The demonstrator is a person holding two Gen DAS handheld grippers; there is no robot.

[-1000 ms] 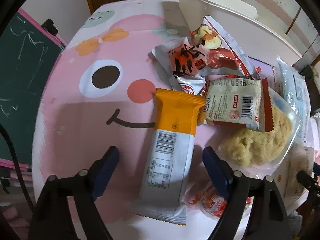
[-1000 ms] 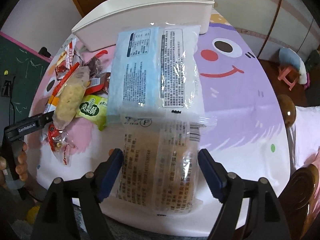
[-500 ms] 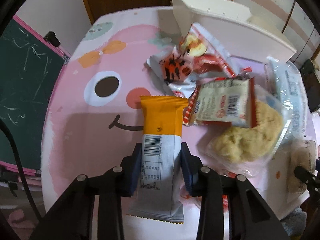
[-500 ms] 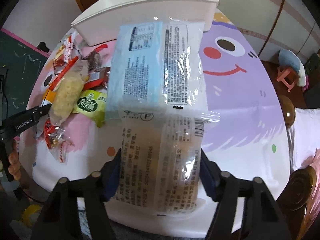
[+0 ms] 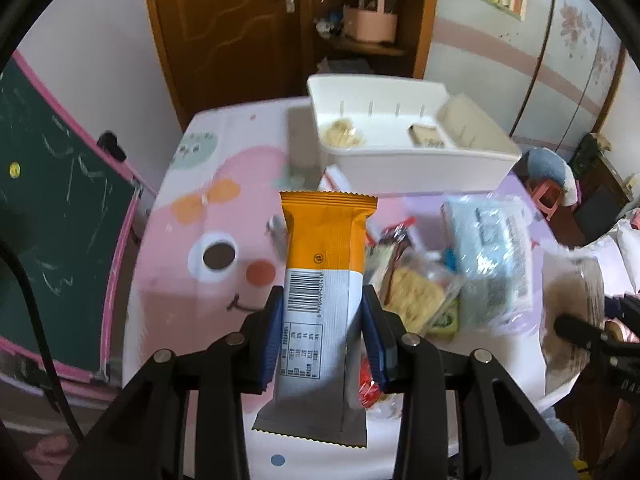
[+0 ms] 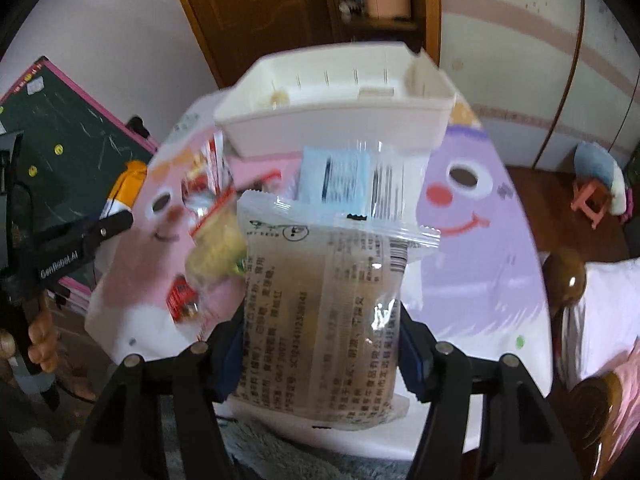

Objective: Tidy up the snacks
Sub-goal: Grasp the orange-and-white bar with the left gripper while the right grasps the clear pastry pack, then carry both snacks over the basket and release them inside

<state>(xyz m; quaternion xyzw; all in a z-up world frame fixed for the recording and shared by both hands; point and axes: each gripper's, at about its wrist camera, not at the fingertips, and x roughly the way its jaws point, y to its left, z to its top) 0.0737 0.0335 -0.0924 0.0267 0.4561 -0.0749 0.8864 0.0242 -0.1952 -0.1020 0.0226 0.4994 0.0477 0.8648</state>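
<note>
Motion blur smears the loose snack pile on the table, so most wrappers there stay unreadable, and the white bin beyond shows only two dim items inside. The left gripper is clamped on an orange-and-white bar packet, barcode up, held clear above the tabletop. The right gripper pinches a clear packet with brownish contents, its lower end cut off by the fingers, raised in front of a pale blue packet
</note>
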